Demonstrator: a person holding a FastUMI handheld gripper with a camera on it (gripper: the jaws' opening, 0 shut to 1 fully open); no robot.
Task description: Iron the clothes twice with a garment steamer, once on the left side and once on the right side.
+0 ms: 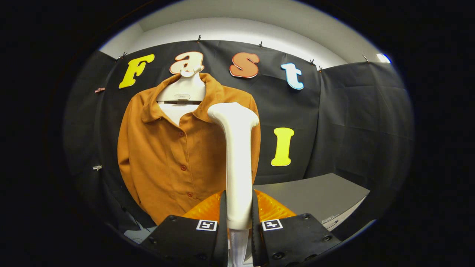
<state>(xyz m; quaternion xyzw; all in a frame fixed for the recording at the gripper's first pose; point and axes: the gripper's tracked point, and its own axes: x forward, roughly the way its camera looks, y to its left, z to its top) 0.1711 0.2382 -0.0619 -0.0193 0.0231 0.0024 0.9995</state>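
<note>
A white garment steamer (236,155) stands upright between my fingers, its handle clamped by my gripper (238,218), which is shut on it. Its head points up and sits in front of the right half of an orange-brown buttoned shirt (170,155). The shirt hangs on a white mannequin hanger (182,92) against the black wall, beyond the fingers and to the left of the steamer. The steamer's head overlaps the shirt's right shoulder; I cannot tell whether it touches the cloth.
A grey table top (315,196) lies to the right, beyond the fingers. An orange ribbed object (271,209) sits just behind the fingers, under the steamer.
</note>
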